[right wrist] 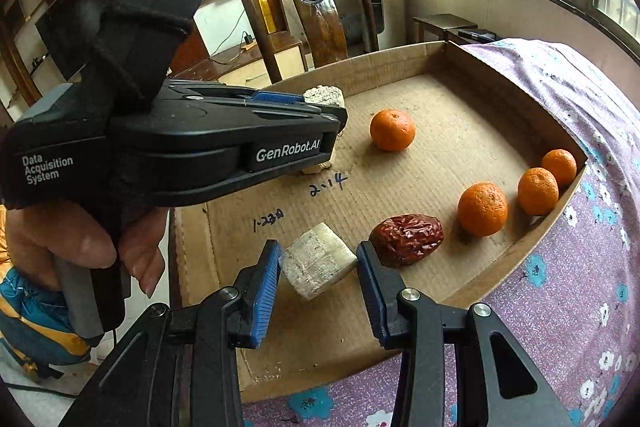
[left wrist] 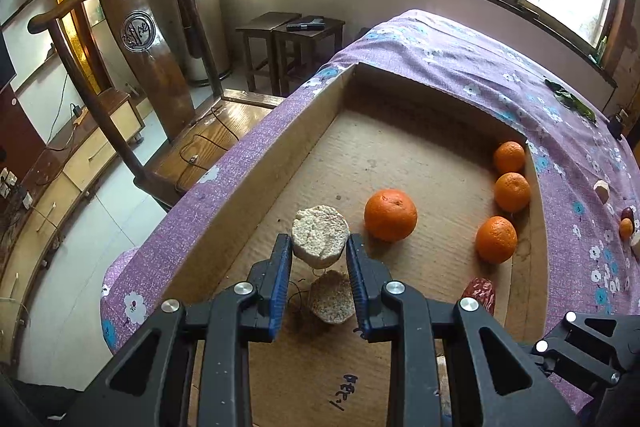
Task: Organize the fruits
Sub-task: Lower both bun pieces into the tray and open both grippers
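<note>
A shallow cardboard tray (left wrist: 256, 167) (right wrist: 460, 291) lies on a purple flowered cloth. My left gripper (left wrist: 319, 245) (right wrist: 320, 107) is shut on a pale round cake piece (left wrist: 319, 237) (right wrist: 324, 95) and holds it above a second pale piece (left wrist: 332, 301) on the tray floor. My right gripper (right wrist: 318, 261) is shut on a pale blocky chunk (right wrist: 318, 265) low over the tray. A wrinkled red date (right wrist: 406, 239) (left wrist: 480, 293) lies just right of it. Several oranges (left wrist: 390, 215) (right wrist: 392, 129) lie in the tray, three along the right wall (left wrist: 512, 191) (right wrist: 482, 209).
Small fruits and a pale chunk (left wrist: 602, 191) lie on the cloth (left wrist: 460, 55) right of the tray. A wooden chair (left wrist: 160, 59) stands left of the table, with stools (left wrist: 292, 39) behind. The right gripper's body shows at the lower right of the left wrist view (left wrist: 592, 347).
</note>
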Demonstrator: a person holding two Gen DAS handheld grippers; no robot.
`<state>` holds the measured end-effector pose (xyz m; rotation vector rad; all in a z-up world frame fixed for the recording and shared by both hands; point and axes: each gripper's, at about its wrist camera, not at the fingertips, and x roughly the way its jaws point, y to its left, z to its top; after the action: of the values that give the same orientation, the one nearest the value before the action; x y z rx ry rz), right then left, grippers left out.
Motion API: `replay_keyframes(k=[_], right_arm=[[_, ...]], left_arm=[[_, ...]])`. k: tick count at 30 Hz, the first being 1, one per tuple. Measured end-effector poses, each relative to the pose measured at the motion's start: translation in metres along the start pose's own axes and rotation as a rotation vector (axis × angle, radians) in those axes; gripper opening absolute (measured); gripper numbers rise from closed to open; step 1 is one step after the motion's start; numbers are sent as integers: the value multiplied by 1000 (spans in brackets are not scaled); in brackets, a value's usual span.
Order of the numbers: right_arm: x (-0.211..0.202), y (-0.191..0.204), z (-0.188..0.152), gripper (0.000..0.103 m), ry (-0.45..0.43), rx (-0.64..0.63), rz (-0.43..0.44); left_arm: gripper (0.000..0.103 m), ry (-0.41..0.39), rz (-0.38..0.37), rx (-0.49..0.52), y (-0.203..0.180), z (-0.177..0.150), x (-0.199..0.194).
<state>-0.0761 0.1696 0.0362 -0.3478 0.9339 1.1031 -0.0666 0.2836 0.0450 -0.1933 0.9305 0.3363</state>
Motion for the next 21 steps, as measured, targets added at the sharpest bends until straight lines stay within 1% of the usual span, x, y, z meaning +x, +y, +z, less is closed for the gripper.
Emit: replay_keyframes(k=[3, 4, 5, 7, 8, 10, 13, 16, 19, 21], right_arm=[[4, -4, -1, 44, 5, 23, 16], [5, -5, -2, 44, 4, 33, 23], [4, -6, -3, 44, -4, 32, 21], [2, -6, -3, 47, -4, 39, 28], [0, -7, -3, 48, -9, 43, 36], [-5, -7, -5, 53, -21, 50, 42], [-16, -6, -7, 54, -41, 51, 35], [-26, -9, -9, 54, -59, 63, 21], [-36, -14, -12, 55, -78, 83, 5], [-43, -19, -14, 56, -90, 97, -12]], left_arm=[[28, 17, 6, -16, 2, 0, 5], [35, 17, 5, -19, 3, 0, 6], [48, 18, 1, -23, 3, 1, 6], [60, 6, -11, -32, 4, 1, 3], [63, 2, -8, -33, 4, 1, 2], [66, -4, 4, -37, 4, 1, 0], [66, -8, 2, -46, 3, -1, -2], [66, -30, 13, -48, -1, -3, -9], [71, -64, 24, -42, -8, -5, -18], [73, -83, 28, -35, -13, -5, -23]])
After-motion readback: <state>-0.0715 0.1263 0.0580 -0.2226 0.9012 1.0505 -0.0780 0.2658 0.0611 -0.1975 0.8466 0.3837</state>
